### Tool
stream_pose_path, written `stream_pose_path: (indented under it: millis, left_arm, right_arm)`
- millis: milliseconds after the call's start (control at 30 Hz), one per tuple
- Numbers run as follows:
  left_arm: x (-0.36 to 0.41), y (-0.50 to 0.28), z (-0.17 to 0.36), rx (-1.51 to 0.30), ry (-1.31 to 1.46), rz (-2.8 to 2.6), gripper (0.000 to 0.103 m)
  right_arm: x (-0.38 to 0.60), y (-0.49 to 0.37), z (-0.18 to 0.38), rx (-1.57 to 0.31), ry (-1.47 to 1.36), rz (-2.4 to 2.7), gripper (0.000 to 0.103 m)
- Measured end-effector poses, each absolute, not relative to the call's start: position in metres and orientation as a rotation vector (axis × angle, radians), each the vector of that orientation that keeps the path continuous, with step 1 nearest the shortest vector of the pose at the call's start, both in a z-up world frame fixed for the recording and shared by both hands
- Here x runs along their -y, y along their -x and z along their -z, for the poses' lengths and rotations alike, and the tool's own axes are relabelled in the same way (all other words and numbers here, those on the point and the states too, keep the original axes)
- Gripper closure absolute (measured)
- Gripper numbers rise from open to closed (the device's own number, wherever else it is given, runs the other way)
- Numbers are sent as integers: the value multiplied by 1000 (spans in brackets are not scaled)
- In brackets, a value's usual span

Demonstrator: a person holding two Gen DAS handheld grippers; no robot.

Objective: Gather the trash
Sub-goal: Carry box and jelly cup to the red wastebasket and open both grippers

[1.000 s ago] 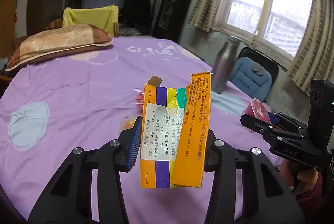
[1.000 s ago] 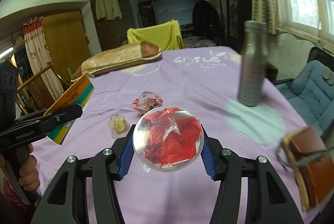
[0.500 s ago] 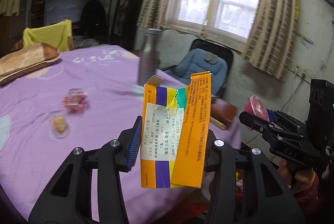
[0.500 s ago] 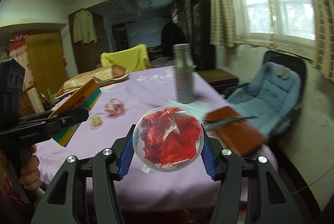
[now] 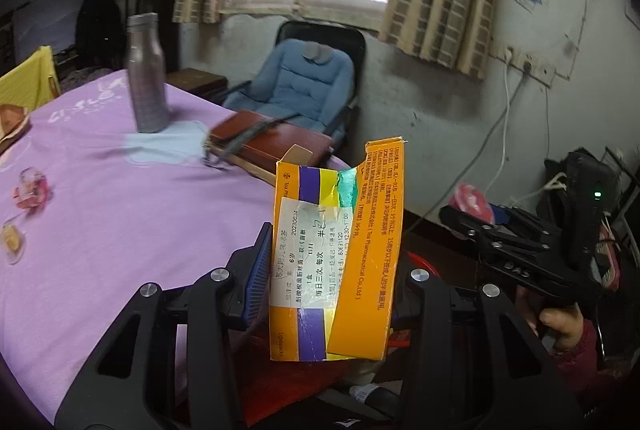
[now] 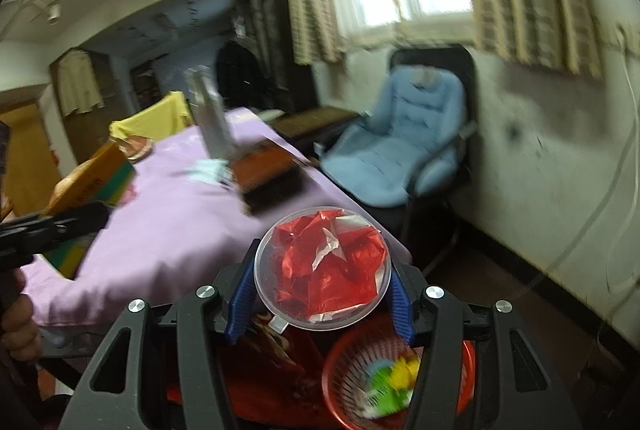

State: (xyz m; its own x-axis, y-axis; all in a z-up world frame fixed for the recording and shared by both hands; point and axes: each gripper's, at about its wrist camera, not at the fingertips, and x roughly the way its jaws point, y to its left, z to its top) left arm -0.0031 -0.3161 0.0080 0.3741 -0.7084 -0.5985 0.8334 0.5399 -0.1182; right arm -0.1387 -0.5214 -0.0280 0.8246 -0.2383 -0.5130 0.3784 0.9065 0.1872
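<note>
A torn orange medicine box (image 5: 336, 262) stands upright, clenched in the left tongs (image 5: 332, 278) out past the edge of the purple-clothed counter (image 5: 100, 197). The right tongs (image 6: 320, 290) grip a clear round container (image 6: 322, 268) stuffed with red foil wrappers, held above a red mesh wastebasket (image 6: 400, 378) on the floor. On the counter stand a steel bottle (image 5: 146, 73) and a brown bag (image 5: 272, 141); beyond them, a blue chair (image 5: 296, 85).
</note>
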Motion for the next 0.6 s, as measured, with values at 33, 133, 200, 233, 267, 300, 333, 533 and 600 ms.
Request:
stream_pose_path:
  millis: [33, 133, 200, 233, 267, 300, 333, 533, 600]
  left_arm:
    - [326, 5, -3, -663, -235, 1012, 57]
    - [348, 11, 11, -697, -271, 1049, 57]
    - [366, 14, 23, -731, -302, 1074, 57]
    - [374, 15, 27, -743, -312, 1083, 57]
    - [385, 16, 34, -760, -326, 1101, 57]
    - [394, 19, 38, -770, -334, 1112, 57]
    - [402, 21, 44, -784, -345, 1129, 57]
    - [444, 34, 66, -831, -410, 1189, 57]
    - [458, 38, 71, -842, -429, 1204, 55]
  right_arm:
    - [530, 138, 39, -531, -302, 349, 47]
    - [550, 137, 68, -625, -342, 397, 26]
    - [563, 142, 79, -629, -390, 423, 23]
    - [570, 148, 81, -604, -420, 428, 23]
    - [578, 157, 81, -575, -452, 438, 22]
    - [583, 166, 81, -549, -473, 452, 21]
    - [586, 175, 81, -531, -486, 464, 20]
    - [615, 207, 89, -449, -570, 517, 19]
    - [621, 212, 93, -440, -587, 525, 19]
